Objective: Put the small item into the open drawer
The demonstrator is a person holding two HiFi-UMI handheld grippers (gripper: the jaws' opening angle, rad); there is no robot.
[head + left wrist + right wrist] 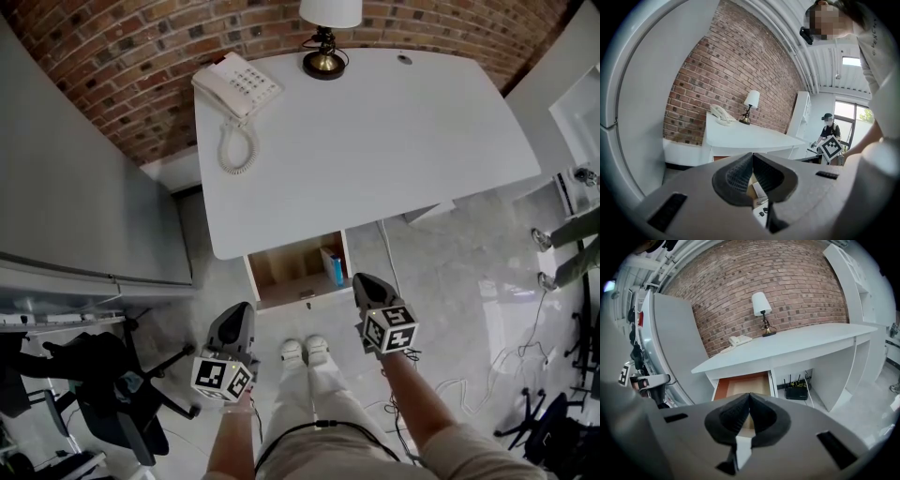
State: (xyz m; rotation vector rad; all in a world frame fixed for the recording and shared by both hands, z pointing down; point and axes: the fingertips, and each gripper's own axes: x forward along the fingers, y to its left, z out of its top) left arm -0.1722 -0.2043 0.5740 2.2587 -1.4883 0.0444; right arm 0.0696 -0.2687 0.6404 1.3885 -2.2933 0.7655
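The open wooden drawer (286,274) sticks out from under the white desk (375,141); the right gripper view shows its pale bottom (743,385). A small blue item (335,268) stands inside against the drawer's right wall. My left gripper (241,309) hangs in front of the drawer's left corner, and in its own view the left gripper (752,157) has its jaws touching with nothing between them. My right gripper (364,279) is just right of the drawer front. Seen from its own camera, the right gripper (750,397) is shut and empty too.
A white telephone (236,86) and a lamp (325,37) stand at the desk's far side. A grey cabinet (75,216) and a black office chair (112,394) are at the left. A router (797,392) and cables lie under the desk. Another person (827,126) stands at the right.
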